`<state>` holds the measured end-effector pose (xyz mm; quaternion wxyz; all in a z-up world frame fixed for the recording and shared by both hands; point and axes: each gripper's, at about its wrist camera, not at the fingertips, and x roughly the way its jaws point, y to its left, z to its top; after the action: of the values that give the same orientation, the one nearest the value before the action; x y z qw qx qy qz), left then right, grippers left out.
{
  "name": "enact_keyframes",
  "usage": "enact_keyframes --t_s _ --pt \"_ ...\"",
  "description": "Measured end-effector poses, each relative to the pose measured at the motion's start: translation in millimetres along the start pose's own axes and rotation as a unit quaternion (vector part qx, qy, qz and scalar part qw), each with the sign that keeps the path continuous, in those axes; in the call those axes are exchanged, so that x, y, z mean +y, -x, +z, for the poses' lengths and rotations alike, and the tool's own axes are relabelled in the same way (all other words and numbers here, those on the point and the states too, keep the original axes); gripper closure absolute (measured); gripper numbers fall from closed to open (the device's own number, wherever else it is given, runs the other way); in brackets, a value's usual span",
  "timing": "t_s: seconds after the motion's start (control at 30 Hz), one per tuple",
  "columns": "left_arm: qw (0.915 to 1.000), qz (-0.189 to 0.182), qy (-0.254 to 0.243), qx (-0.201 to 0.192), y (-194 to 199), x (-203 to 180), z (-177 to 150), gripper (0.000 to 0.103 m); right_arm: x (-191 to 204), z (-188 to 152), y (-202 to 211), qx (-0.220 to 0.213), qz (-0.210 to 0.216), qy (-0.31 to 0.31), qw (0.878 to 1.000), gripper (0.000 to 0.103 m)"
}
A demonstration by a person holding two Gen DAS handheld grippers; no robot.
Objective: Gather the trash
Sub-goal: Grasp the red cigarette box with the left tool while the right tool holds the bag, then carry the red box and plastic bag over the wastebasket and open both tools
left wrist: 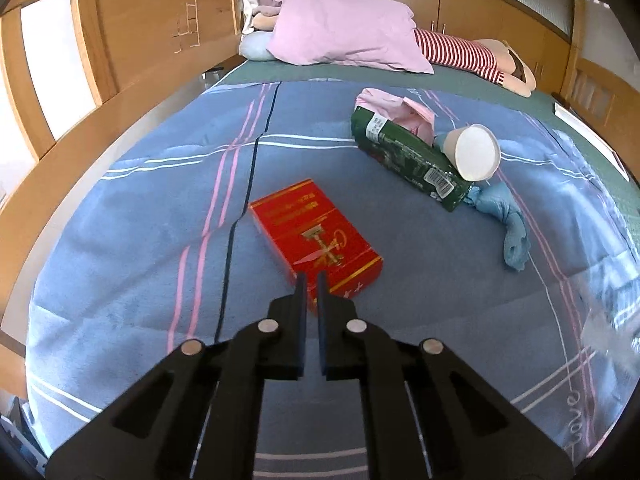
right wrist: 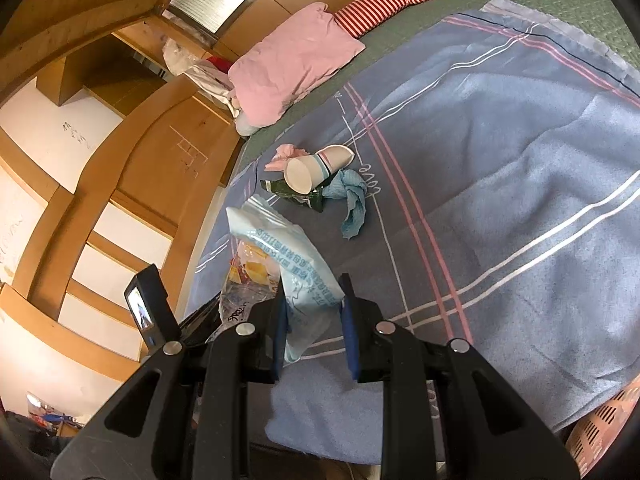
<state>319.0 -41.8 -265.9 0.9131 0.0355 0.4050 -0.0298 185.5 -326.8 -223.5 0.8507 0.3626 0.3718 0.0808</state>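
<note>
A red carton (left wrist: 316, 236) lies flat on the blue blanket (left wrist: 140, 216) in the left wrist view. My left gripper (left wrist: 312, 280) hovers at the carton's near end with its jaws almost together and nothing between them. Farther right lies a heap: a green packet (left wrist: 408, 156), a white paper cup (left wrist: 476, 152) on its side, pink crumpled paper (left wrist: 400, 110) and a light blue cloth (left wrist: 508, 220). In the right wrist view my right gripper (right wrist: 314, 292) grips a light blue printed plastic bag (right wrist: 288, 256) with wrappers inside. The same heap lies beyond, with the cup (right wrist: 308, 170) and cloth (right wrist: 352, 200).
A pink pillow (left wrist: 344, 32) and a doll in a red-striped top (left wrist: 460, 52) lie at the head of the bed. Wooden panels (left wrist: 132, 32) wall in the left side. A pink slotted basket (right wrist: 604, 428) shows at the lower right of the right wrist view.
</note>
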Motion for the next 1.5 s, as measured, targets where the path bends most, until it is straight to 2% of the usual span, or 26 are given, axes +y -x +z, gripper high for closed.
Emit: enact_keyframes --t_s 0.1,0.17,0.2,0.23,0.3,0.37,0.47,0.63,0.67,0.7,0.73,0.77,0.87,0.97,1.17,1.33,1.5 --pt "0.9998 -0.015 0.012 0.0 -1 8 0 0.096 1 -1 -2 0.002 0.002 0.005 1.0 0.078" --pt "0.9991 -0.031 0.027 0.002 -3 10 3 0.065 1 -1 -2 0.003 0.002 0.006 1.0 0.078" --pt "0.9993 -0.016 0.033 -0.006 -2 7 6 0.024 0 -1 -2 0.004 0.004 0.004 1.0 0.078" --pt "0.9992 0.0 0.037 -0.013 -1 4 9 0.003 -1 0 -2 0.003 0.006 0.002 1.0 0.078" --pt "0.998 0.017 0.049 -0.035 2 1 14 0.003 -3 0 -1 0.002 0.011 -0.002 1.0 0.078" --pt "0.9974 0.035 0.055 -0.031 -1 -5 21 0.003 -5 0 0 0.001 0.017 -0.005 1.0 0.078" --pt "0.9962 0.054 0.064 0.021 -23 -20 35 0.003 -9 0 3 0.0 0.03 -0.01 1.0 0.078" --pt "0.9899 0.091 0.089 0.064 -51 -30 38 0.005 -13 1 8 -0.005 0.04 -0.02 0.999 0.078" --pt "0.9884 0.094 0.095 0.072 -56 -30 38 0.009 -15 1 9 -0.006 0.043 -0.024 0.999 0.078" --pt "0.9867 0.092 0.106 0.083 -61 -29 37 0.029 -17 1 10 -0.006 0.045 -0.028 0.999 0.078" --pt "0.9848 0.083 0.116 0.1 -67 -27 35 0.039 -18 2 11 -0.006 0.047 -0.032 0.998 0.078" --pt "0.984 0.081 0.121 0.102 -69 -26 35 0.04 -20 2 12 -0.005 0.05 -0.036 0.998 0.078" --pt "0.9863 0.082 0.115 0.085 -59 -28 36 0.042 -22 2 15 -0.008 0.052 -0.038 0.998 0.078" --pt "0.99 0.073 0.11 0.05 -38 -31 37 0.043 -21 2 16 -0.013 0.051 -0.037 0.998 0.078" --pt "0.9965 0.035 0.072 -0.025 41 -42 40 0.043 -13 -4 34 -0.037 0.037 -0.028 0.998 0.078" --pt "0.9974 -0.002 0.036 -0.063 108 -63 35 0.043 -6 -19 84 -0.077 0.023 -0.038 0.996 0.078" --pt "0.994 -0.058 -0.01 -0.093 174 -100 14 0.043 3 -44 156 -0.133 -0.004 -0.041 0.99 0.078"
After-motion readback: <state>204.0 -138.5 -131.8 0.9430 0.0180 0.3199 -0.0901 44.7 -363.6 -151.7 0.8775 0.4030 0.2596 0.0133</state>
